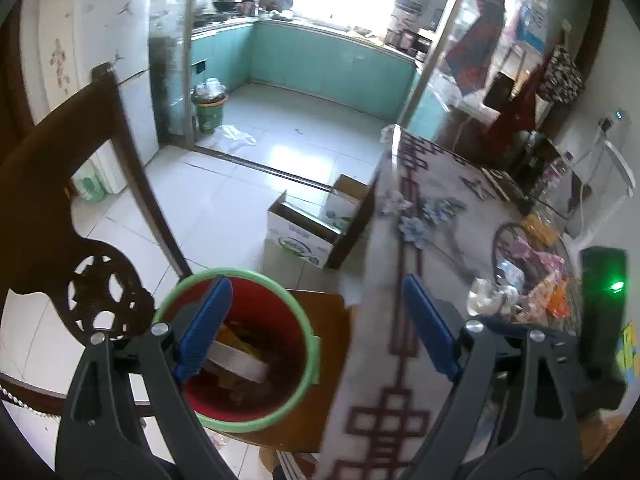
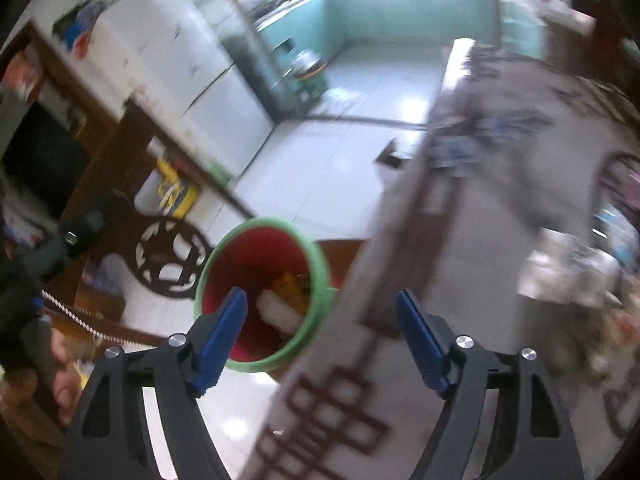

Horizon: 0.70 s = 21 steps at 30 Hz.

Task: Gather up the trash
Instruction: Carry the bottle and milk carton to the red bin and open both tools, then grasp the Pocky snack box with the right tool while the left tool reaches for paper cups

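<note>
- Both your left hand-held gripper [image 1: 316,324] and right hand-held gripper [image 2: 322,340] gape empty above the green-rimmed red plastic bin [image 1: 240,348]
- Remaining crumpled wrappers [image 1: 496,300] lie on the patterned counter [image 1: 404,320]: light, soft, crushable, so pinch a bunched fold

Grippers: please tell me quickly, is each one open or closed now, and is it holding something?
Left gripper: open, holding nothing, above the red bucket.
Right gripper: open, holding nothing.
</note>
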{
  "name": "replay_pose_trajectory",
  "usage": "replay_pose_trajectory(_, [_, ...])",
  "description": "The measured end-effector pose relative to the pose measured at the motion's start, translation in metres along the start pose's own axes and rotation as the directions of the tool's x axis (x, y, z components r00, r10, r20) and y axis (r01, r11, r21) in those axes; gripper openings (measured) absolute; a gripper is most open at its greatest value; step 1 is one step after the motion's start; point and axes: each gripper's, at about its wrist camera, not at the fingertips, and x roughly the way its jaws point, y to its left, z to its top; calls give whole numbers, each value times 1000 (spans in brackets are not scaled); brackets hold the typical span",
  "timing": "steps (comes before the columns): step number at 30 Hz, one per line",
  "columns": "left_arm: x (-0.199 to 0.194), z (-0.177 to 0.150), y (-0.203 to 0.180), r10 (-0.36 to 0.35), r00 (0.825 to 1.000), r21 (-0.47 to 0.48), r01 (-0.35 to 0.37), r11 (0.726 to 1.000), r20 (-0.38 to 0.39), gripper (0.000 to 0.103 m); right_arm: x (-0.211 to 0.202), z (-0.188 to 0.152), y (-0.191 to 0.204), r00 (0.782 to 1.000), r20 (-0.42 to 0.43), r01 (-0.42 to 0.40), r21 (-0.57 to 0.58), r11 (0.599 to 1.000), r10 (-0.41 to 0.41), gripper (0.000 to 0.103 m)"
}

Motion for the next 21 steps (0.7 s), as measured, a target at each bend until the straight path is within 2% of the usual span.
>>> replay_pose_trajectory(3, [1, -9, -33, -2, 1000, 34, 3, 999, -14, 85, -37, -18, -43, 997, 57, 57, 46, 997, -59, 83])
replay_pose_trajectory(7, [5, -34, -77, -2, 999, 33, 3, 999, -36, 86, -62, -50, -111, 988, 46, 144, 72, 987, -148, 83])
replay_pose_trajectory(10, [13, -56, -117, -21, 995, 21, 23, 1000, -98, 86, -78, -65, -177, 989, 15, 145, 174, 974, -150, 83])
replay_pose_trajectory(12, [15, -66, -140, -15, 995, 28, 18, 999, -102, 86, -88, -69, -215, 989, 17, 137, 239, 961, -145, 83])
replay_pose_trajectory(14, [18, -77, -167, -25, 994, 12, 27, 1000, -109, 86, -93, -64, -255, 991, 29, 112, 322, 940, -128, 83])
replay_pose_trajectory(17, [13, -89, -199, -38, 993, 5, 38, 999, -115, 86, -88, -52, -304, 995, 49, 49, 480, 876, -83, 83])
replay_pose_trajectory(21, [1, -101, -227, -14, 994, 40, 18, 999, -111, 86, -80, -36, -332, 995, 64, 23, 608, 794, -78, 84])
